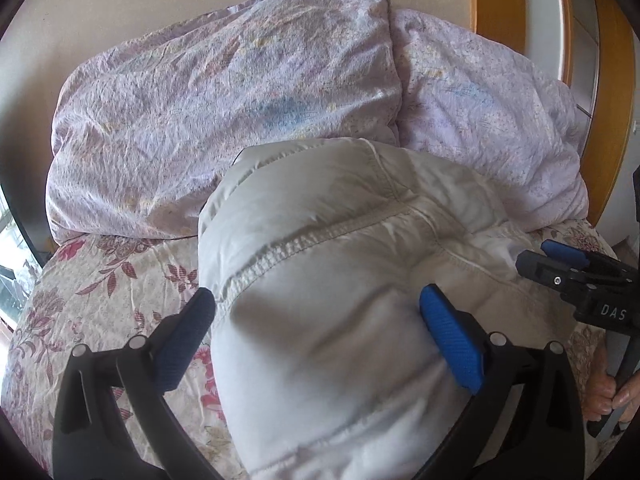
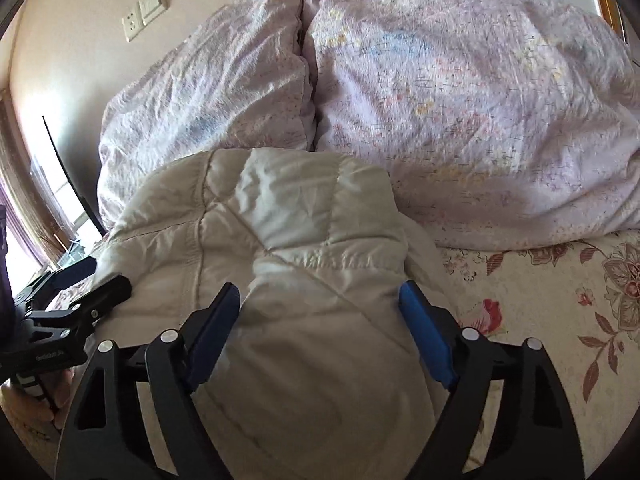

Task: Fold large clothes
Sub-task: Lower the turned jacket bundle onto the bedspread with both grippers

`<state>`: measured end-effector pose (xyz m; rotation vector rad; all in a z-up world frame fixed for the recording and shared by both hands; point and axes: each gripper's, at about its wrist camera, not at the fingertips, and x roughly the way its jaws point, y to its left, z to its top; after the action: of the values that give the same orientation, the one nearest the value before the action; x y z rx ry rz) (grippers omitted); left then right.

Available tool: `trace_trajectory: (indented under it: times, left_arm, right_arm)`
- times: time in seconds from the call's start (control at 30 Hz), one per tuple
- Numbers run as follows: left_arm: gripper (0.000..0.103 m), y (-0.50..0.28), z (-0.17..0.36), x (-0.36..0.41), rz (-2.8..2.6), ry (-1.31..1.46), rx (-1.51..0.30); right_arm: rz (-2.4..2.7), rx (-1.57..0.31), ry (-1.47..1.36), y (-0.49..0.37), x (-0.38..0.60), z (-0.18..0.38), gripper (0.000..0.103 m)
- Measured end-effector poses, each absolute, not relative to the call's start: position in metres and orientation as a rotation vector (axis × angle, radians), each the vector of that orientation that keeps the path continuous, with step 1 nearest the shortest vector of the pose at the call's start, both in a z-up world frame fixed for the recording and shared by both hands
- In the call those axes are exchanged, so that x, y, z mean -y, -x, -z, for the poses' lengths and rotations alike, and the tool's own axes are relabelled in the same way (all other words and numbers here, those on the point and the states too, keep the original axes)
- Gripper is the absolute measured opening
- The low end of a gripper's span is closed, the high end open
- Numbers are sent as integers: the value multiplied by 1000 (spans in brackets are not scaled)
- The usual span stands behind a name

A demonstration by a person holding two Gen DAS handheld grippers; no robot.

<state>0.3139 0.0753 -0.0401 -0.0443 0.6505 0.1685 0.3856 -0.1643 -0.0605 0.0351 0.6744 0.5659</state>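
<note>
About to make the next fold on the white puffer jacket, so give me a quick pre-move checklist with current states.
1. Left gripper jaws spread wide over the jacket, pads not pinching: ok.
2. Right gripper jaws wide either side of the jacket bulge, no grip: ok.
3. Grippers apart from each other: ok.
4. Jacket bundled flat enough: not ok, puffy.
5. Jacket off the lilac duvet: not ok, far edge touches it.
6. Floral sheet beside jacket bare: ok.
</note>
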Motion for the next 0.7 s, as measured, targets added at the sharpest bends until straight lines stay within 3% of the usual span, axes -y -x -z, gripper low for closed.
trace_trajectory:
  times: [0.37, 0.57, 0.7]
  left_arm:
    - [101, -325, 64, -67, -188, 18, -670]
    - [101, -318, 37, -84, -208, 69, -658]
    - [101, -333, 33, -104, -251, 94, -679]
  right_arm:
    - [-502, -732, 132, -379, 151, 96, 83]
    - [-490, -612, 47, -376, 155, 57, 77]
    - [-485, -635, -9, -411, 143, 49, 77]
